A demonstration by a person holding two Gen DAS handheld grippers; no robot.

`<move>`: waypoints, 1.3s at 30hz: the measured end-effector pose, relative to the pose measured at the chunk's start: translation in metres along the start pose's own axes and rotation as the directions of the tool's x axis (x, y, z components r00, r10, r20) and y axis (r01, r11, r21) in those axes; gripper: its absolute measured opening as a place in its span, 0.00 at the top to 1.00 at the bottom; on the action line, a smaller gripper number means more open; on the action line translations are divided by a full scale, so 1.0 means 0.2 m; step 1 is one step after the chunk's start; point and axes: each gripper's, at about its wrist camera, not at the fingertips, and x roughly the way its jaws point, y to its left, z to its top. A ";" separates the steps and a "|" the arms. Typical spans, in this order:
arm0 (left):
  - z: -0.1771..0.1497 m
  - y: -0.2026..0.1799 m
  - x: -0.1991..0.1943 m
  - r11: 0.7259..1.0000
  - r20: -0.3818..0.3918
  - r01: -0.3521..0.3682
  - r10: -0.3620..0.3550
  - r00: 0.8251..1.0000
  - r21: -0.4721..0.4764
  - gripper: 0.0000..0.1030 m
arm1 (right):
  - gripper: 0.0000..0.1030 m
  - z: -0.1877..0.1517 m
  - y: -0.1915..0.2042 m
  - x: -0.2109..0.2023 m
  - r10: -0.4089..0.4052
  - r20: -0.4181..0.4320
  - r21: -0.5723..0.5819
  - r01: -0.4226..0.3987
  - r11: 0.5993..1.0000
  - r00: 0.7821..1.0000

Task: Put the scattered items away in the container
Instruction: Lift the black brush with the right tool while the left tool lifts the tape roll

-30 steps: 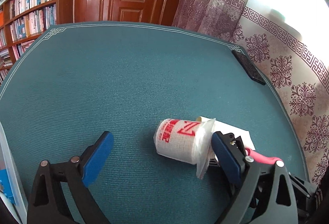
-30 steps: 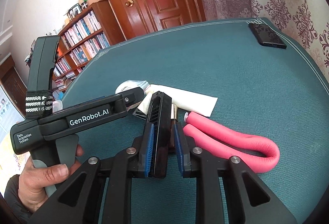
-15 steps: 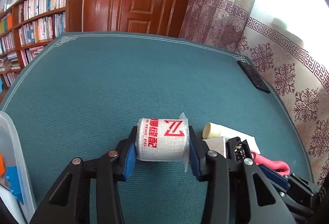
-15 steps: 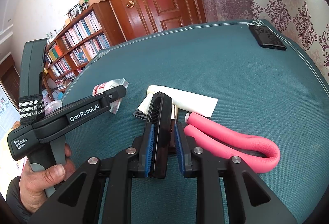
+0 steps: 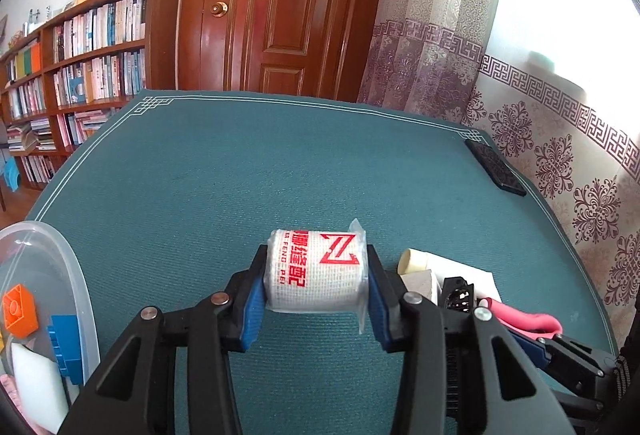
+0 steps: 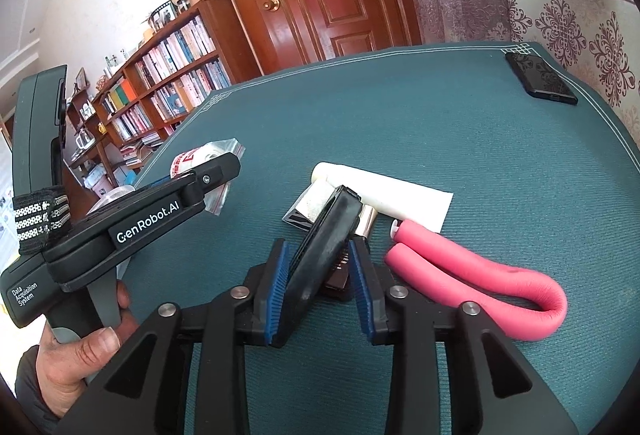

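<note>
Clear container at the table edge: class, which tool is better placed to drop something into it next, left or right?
Left. The left tool grips the bandage roll, and the container sits beside it.

A white bandage roll (image 5: 316, 271) with red print, sealed in clear plastic, lies sideways at six o'clock, off the green mat, with the clear container (image 5: 76, 283) holding orange and blue bricks at eight o'clock, and a white tube (image 5: 424, 263) and pink looped tool (image 5: 524, 321) at four o'clock.

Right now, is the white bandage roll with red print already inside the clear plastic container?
No, the white bandage roll with red print sits clamped in the left hand-held gripper, above the teal mat and beside the clear plastic container.
</note>
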 end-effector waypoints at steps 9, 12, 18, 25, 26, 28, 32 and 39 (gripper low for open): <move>-0.02 0.03 -0.01 1.000 0.003 0.001 -0.001 1.000 -0.011 0.53 | 0.56 -0.01 0.03 0.00 -0.038 0.024 -0.011 0.038 0.999 0.999; -0.02 0.05 -0.02 1.000 0.008 0.000 0.001 1.000 -0.024 0.53 | 0.56 -0.01 0.04 -0.01 -0.022 0.036 -0.019 0.023 1.000 0.999; -0.01 0.05 -0.03 0.999 0.014 0.007 -0.006 1.000 -0.034 0.53 | 0.56 -0.02 0.11 0.02 -0.026 0.012 -0.075 0.026 0.997 1.000; 0.00 0.06 -0.06 0.999 0.032 0.014 -0.012 0.999 -0.048 0.53 | 0.56 -0.02 0.20 0.05 -0.051 -0.027 -0.145 0.047 0.988 0.998; 0.00 0.07 -0.06 0.999 0.033 0.013 -0.011 0.999 -0.051 0.53 | 0.56 -0.02 0.23 0.06 -0.075 -0.030 -0.164 0.070 0.984 0.997; 0.00 0.08 -0.06 0.998 0.035 0.010 -0.008 0.999 -0.058 0.53 | 0.55 -0.03 0.26 0.07 -0.112 -0.033 -0.188 0.104 0.977 0.993; 0.00 0.10 -0.07 0.997 0.043 0.016 -0.012 0.999 -0.075 0.53 | 0.55 -0.05 0.27 0.12 -0.093 -0.096 -0.157 0.077 0.985 0.991; 0.02 0.13 -0.09 0.994 0.057 0.018 -0.011 0.998 -0.109 0.53 | 0.55 -0.02 0.26 0.16 -0.079 -0.134 -0.089 0.067 0.994 0.988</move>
